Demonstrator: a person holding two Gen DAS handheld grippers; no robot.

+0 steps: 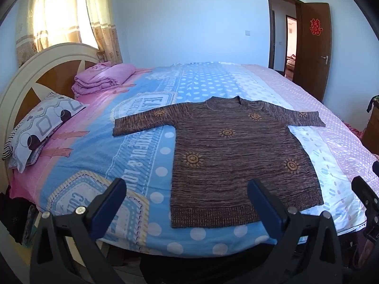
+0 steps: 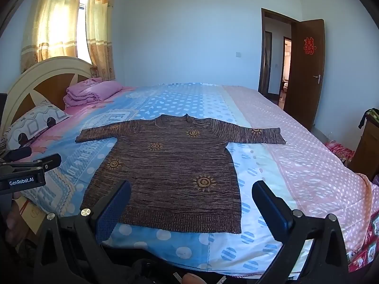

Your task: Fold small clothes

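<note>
A small brown knitted sweater (image 1: 236, 156) with orange sun motifs lies flat on the bed, both sleeves spread out sideways, hem toward me. It shows again in the right wrist view as the sweater (image 2: 170, 172). My left gripper (image 1: 187, 189) hovers open above the bed's near edge, over the hem's left part, with nothing between its fingers. My right gripper (image 2: 191, 191) is open too, held above the hem's right part and touching no cloth. The left gripper (image 2: 30, 163) appears at the left edge of the right wrist view.
The bed (image 1: 132, 156) has a blue, white and pink patterned sheet. A patterned pillow (image 1: 40, 127) and folded pink bedding (image 1: 101, 78) lie by the headboard at left. An open brown door (image 1: 312, 52) stands at right, curtains (image 1: 71, 16) at back left.
</note>
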